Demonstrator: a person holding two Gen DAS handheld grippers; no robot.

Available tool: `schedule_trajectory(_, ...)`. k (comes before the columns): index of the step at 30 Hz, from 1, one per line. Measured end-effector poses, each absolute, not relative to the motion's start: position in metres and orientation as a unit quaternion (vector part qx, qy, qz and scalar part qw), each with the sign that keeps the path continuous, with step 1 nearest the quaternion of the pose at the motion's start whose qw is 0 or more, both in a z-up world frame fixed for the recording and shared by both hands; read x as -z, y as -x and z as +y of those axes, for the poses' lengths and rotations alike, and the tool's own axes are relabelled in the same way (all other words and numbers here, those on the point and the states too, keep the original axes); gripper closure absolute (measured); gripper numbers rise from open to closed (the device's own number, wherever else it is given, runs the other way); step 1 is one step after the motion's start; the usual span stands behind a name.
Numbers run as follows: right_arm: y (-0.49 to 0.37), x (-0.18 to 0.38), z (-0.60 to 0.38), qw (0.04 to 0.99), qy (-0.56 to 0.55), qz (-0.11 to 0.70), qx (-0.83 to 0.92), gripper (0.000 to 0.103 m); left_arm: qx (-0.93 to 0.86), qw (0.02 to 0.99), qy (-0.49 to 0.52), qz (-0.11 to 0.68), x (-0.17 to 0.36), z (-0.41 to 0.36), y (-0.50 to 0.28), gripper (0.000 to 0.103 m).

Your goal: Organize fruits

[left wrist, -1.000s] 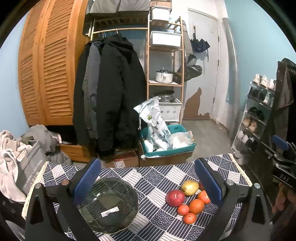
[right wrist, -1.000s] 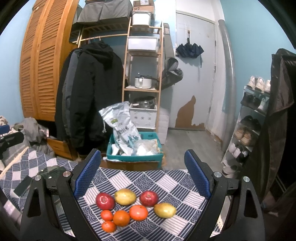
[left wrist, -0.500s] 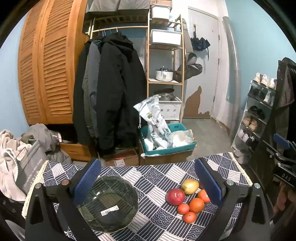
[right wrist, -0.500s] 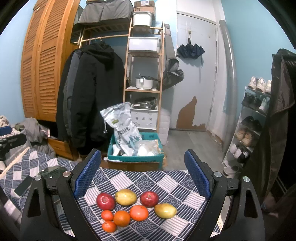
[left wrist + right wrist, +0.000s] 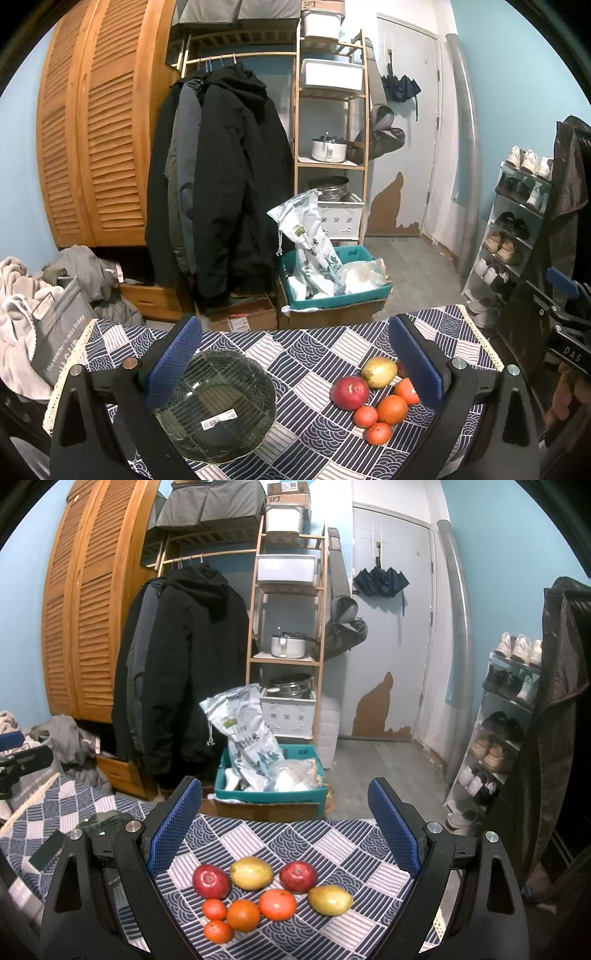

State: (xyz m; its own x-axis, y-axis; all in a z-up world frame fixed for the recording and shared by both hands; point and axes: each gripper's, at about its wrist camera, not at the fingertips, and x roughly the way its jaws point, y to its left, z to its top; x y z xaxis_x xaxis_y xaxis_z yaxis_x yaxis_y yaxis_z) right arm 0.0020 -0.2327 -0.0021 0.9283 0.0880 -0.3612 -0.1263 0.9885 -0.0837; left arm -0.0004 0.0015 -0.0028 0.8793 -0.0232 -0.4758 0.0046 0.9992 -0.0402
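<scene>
A dark glass bowl (image 5: 216, 404) with a barcode sticker sits on the patterned tablecloth (image 5: 295, 354), partly behind my left finger. My left gripper (image 5: 293, 356) is open and empty above it. To its right lies a fruit cluster: a red apple (image 5: 349, 392), a yellow mango (image 5: 378, 372) and several oranges (image 5: 391, 410). In the right wrist view my right gripper (image 5: 282, 819) is open and empty over two red apples (image 5: 210, 880), two yellow mangoes (image 5: 251, 872) and several oranges (image 5: 277, 904). The bowl's edge (image 5: 105, 818) shows at the left.
The table's far edge (image 5: 258, 818) drops to the floor, where a teal crate (image 5: 271, 794) with bags stands on a cardboard box. Coats hang behind it, and a shoe rack (image 5: 506, 720) stands at the right. A dark flat object (image 5: 48, 849) lies on the cloth at left.
Both views have shifted very slightly; the fruit and bowl have not moved. Both grippers stay open.
</scene>
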Motion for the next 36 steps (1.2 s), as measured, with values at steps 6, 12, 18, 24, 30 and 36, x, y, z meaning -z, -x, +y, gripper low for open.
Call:
schedule_trajectory(6, -0.0019, 0.0016, -0.2332, 0.981, 0.053, 0.181, -0.055, 0.013, 0.005, 0.969, 0.019, 0.246, 0.0039, 0.0010, 0.0011, 0.001)
schedule_trajectory(12, -0.0019, 0.0017, -0.2332, 0.981, 0.053, 0.181, -0.054, 0.013, 0.005, 0.969, 0.017, 0.246, 0.0047, 0.0007, 0.0008, 0.001)
schedule_trajectory(18, -0.0020, 0.0017, -0.2334, 0.981, 0.052, 0.181, -0.055, 0.013, 0.004, 0.969, 0.017, 0.246, 0.0052, -0.0007, 0.0011, 0.001)
schedule_trajectory(24, -0.0018, 0.0016, -0.2336, 0.981, 0.053, 0.180, -0.055, 0.013, 0.008, 0.969, 0.018, 0.247, 0.0034, -0.0021, -0.0007, 0.001)
schedule_trajectory(30, -0.0016, 0.0021, -0.2340, 0.981, 0.052, 0.180, -0.054, 0.013, 0.008, 0.969, 0.019, 0.246, 0.0039, -0.0027, -0.0004, 0.001)
schedule_trajectory(36, -0.0016, 0.0013, -0.2335, 0.981, 0.051, 0.180, -0.054, 0.013, 0.010, 0.969, 0.018, 0.247, 0.0028, -0.0067, -0.0009, 0.001)
